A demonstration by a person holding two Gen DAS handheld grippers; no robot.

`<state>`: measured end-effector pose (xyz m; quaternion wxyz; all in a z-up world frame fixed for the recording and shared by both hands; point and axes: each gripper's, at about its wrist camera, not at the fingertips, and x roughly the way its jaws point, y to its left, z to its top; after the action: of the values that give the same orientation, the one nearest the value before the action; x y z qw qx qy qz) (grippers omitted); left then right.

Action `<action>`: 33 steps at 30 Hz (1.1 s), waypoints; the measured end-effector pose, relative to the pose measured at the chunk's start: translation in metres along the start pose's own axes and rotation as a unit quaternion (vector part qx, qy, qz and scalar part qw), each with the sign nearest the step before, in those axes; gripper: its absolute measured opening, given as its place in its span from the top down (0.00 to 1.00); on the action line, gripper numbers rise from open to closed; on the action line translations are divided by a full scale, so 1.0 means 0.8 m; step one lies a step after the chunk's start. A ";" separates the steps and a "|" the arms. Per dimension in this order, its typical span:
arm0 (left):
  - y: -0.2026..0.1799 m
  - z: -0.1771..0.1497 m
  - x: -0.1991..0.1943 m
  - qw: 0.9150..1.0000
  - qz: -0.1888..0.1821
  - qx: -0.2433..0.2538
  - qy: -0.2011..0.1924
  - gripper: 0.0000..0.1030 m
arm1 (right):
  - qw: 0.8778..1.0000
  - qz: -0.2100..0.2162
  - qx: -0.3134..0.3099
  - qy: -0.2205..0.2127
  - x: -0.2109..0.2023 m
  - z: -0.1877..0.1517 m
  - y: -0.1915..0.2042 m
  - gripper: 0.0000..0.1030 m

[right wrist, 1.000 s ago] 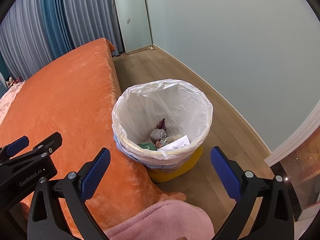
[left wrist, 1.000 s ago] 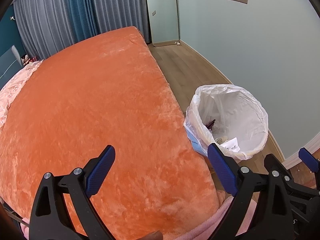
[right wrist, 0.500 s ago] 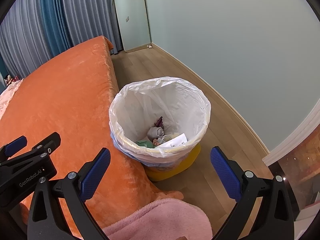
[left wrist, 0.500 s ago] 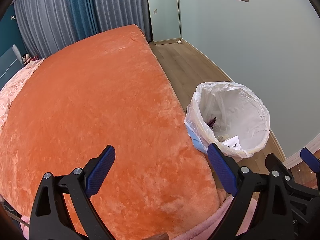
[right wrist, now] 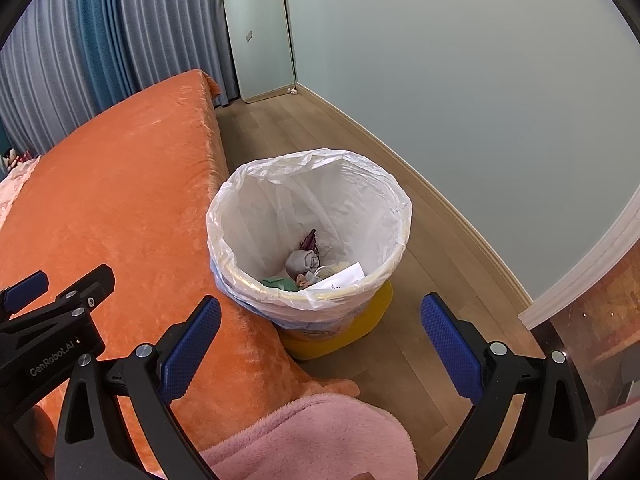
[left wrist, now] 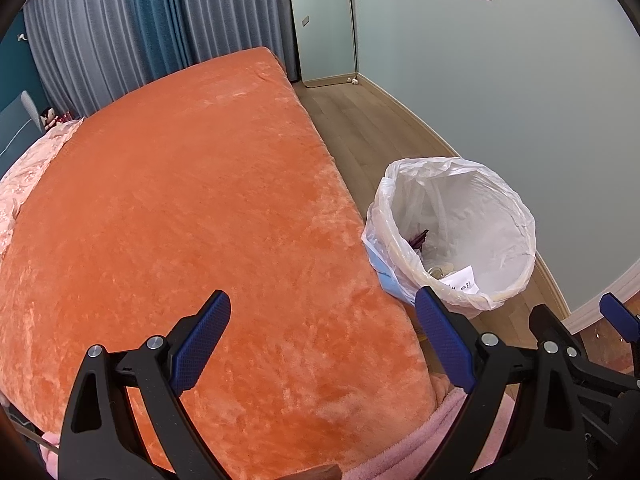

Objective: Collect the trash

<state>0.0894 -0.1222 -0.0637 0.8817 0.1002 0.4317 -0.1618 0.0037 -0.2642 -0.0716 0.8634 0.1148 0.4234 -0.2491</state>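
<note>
From the left, the left gripper [left wrist: 322, 338] hangs spread and empty over the orange bed [left wrist: 192, 208], the bin [left wrist: 516, 280] beside it. From the right, the right gripper [right wrist: 320, 340] gapes empty above the bin [right wrist: 240, 280] holding trash [right wrist: 304, 264].

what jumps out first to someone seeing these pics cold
The big orange blanket covering the bed fills the left of both views. Beside its right edge, on the wood floor, stands a yellow bin lined with a white bag, already holding crumpled scraps and a slip of paper. Both the left hand-held gripper and the right hand-held gripper are open and empty in the foreground.
</note>
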 end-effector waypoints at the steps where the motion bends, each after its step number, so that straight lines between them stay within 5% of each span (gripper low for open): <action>1: 0.000 0.000 0.000 1.000 0.000 0.001 0.001 0.14 | 1.000 -0.001 0.000 0.000 -0.001 -0.001 0.001 0.07; 33: -0.007 -0.001 -0.001 1.000 -0.003 0.010 0.002 0.14 | 1.000 -0.008 0.004 0.003 0.002 -0.002 -0.005 0.07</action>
<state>0.0866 -0.1272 -0.0637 0.8791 0.1076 0.4325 -0.1687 0.0009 -0.2673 -0.0739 0.8596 0.1161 0.4260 -0.2573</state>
